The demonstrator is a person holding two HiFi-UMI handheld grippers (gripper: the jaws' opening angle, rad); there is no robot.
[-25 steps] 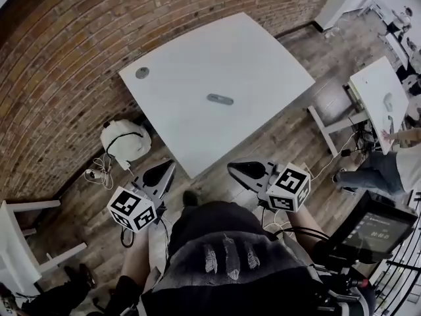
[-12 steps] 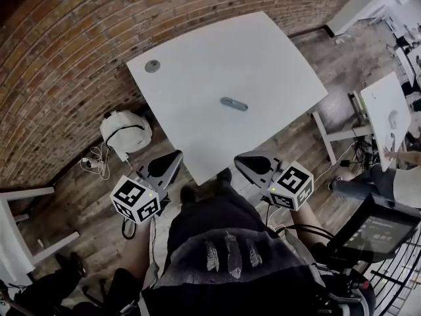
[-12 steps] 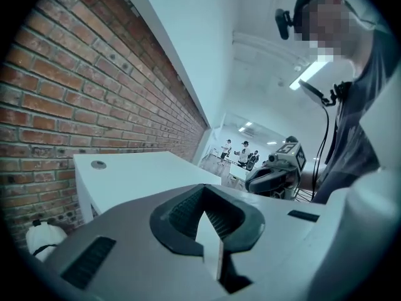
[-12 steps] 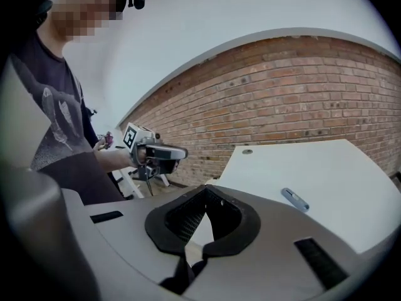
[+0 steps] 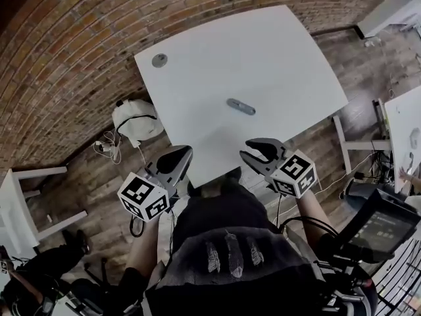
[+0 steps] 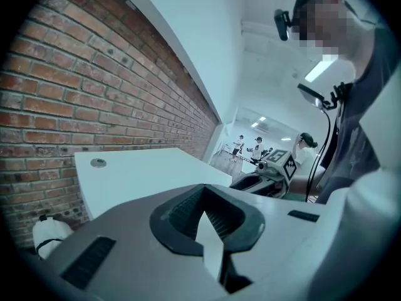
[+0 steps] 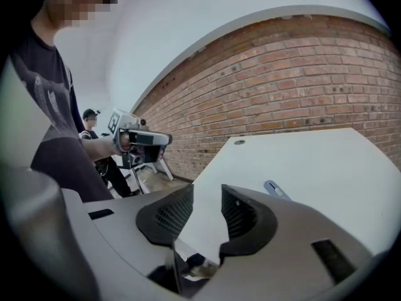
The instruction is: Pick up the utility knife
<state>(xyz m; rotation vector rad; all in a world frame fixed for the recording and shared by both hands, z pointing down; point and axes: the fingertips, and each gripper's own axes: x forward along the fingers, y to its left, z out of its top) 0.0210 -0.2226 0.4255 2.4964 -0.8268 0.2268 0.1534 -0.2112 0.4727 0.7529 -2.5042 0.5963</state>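
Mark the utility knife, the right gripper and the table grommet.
utility knife point(image 5: 241, 106), head view, middle of its body.
right gripper point(image 7: 207, 200), right gripper view, midway between its fingertips.
grommet point(image 5: 159, 60), head view, its centre.

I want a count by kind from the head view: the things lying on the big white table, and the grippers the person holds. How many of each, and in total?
Utility knife: 1
Round grey cap: 1
Grippers: 2, the left gripper shut, the right gripper with jaws that have just been opening, nothing between them
Total: 4
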